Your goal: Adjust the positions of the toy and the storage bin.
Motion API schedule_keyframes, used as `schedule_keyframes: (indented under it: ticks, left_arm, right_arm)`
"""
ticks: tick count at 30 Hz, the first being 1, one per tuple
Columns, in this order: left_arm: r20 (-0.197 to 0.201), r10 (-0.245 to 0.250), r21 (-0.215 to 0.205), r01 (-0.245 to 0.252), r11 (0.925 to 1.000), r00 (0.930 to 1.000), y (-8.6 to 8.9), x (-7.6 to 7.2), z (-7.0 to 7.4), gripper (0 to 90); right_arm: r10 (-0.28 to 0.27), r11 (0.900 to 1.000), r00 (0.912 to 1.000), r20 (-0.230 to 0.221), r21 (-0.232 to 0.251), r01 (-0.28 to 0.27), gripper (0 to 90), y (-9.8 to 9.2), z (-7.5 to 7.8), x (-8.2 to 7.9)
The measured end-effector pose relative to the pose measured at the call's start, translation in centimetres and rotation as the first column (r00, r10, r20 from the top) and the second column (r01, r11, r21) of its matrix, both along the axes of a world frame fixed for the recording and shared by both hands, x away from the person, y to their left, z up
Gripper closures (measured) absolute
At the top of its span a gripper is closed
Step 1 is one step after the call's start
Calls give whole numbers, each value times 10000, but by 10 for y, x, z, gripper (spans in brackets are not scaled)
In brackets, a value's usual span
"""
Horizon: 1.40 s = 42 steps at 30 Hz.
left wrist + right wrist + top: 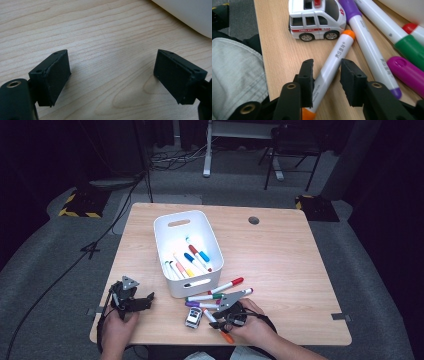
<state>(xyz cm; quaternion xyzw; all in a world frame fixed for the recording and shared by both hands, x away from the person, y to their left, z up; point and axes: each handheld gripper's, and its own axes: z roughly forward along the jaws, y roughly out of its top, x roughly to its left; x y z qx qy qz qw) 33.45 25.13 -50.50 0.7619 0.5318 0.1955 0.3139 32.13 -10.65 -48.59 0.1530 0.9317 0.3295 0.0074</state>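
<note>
The white plastic marker with orange caps (332, 67) is lying on the wooden tabletop (280, 265) near its 6 o'clock edge, just at 5 o'clock from the small white toy ambulance (315, 18). The right tongs (326, 75) are set astride its barrel, one pad touching, the other a hair off, so not clamped yet. It's judged light, stiff and pretty slick; mid-barrel looks like the spot to be gripped. The left tongs (111, 75) are spread wide over bare wood, nothing held.

Markers (220, 296), toy ambulance (193, 318) crowd right claw (326, 72); bare table (280, 255) beyond bin (187, 251).
</note>
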Motion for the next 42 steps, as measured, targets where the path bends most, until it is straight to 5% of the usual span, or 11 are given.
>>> schedule_keyframes:
  ticks: [8,17,21,29,42]
  left_arm:
    - [5,5,2,-5,10000,10000,0,0,0,141]
    - [-1,-3,4,3,10000,10000,0,0,0,141]
    - [1,-1,4,1,10000,10000,0,0,0,141]
    - [6,5,0,-5,10000,10000,0,0,0,141]
    - [-21,79,-31,-79,10000,10000,0,-1,0,146]
  right_arm:
    - [-599,9981,9982,-85,-130,598,764,-17,1,2]
    - [-893,9952,9950,-442,-446,874,769,-28,4,4]
    - [-881,9961,9942,-618,-164,872,770,-33,8,5]
    - [-832,9933,9915,-997,714,905,770,-42,33,9]
    - [-741,9852,9958,-539,1510,815,770,-45,84,20]
